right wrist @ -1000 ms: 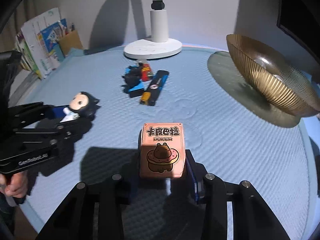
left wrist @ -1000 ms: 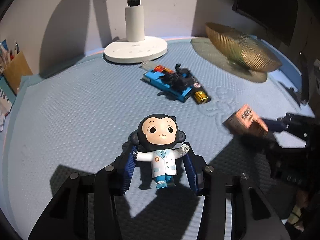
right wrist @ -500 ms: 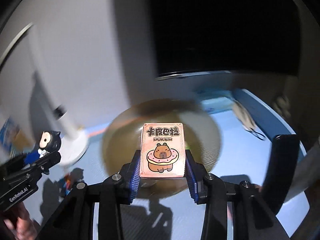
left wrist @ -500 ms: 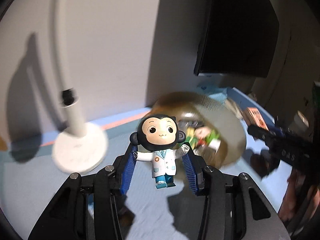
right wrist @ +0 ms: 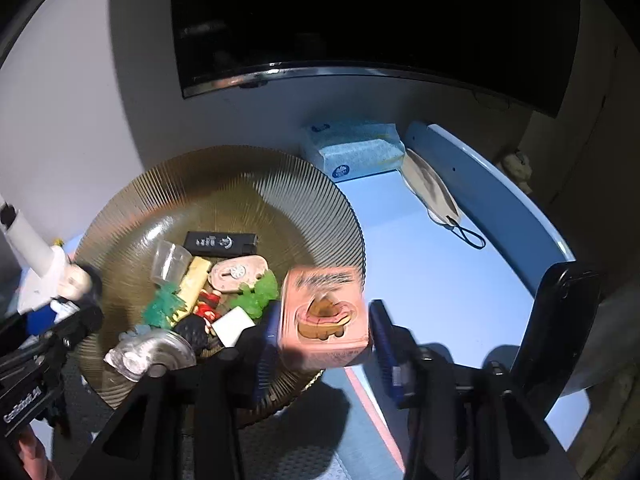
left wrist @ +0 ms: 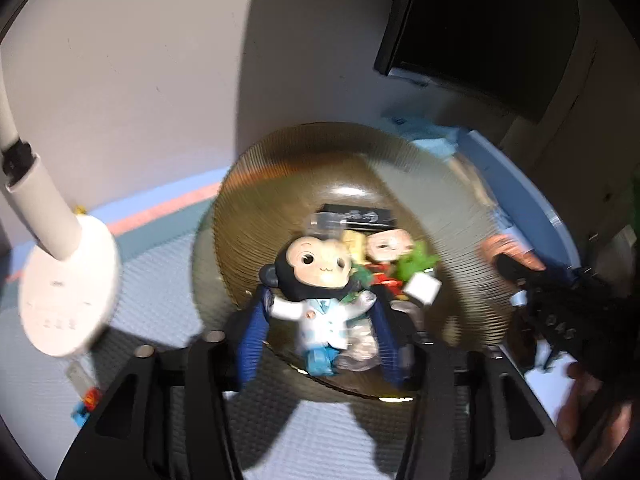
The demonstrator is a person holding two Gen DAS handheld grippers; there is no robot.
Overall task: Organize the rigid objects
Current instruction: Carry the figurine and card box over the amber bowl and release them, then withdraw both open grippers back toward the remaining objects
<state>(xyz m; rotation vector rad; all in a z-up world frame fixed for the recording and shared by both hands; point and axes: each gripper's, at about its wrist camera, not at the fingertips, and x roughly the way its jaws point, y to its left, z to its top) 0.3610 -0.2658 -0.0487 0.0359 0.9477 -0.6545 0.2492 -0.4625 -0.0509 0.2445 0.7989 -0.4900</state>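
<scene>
A monkey figure in a white coat [left wrist: 316, 280] tilts, blurred, between the blue pads [left wrist: 250, 344] of my left gripper [left wrist: 320, 304], over the ribbed gold bowl [left wrist: 320, 136]. Its jaws are opening and the pads stand off the figure's body. In the right wrist view a pink card box [right wrist: 324, 316] with a capybara print tips forward above the bowl's near rim [right wrist: 240, 160], between the pads of my right gripper [right wrist: 325, 308]. Those jaws are opening too, with a gap at the right pad [right wrist: 384, 344]. Each view shows the other gripper at the side.
The bowl holds several small things: a black lighter [right wrist: 220, 242], a clear cup [right wrist: 172, 260], green toys [right wrist: 256, 292]. A white lamp base [left wrist: 68, 292] stands left of it. A tissue pack [right wrist: 352, 152], a face mask [right wrist: 432, 188] and a dark monitor [right wrist: 360, 20] are behind.
Both grippers swung from the blue mat up over the gold bowl with their loads. Now both pairs of jaws have spread, and the monkey and the pink box tip loose between the pads.
</scene>
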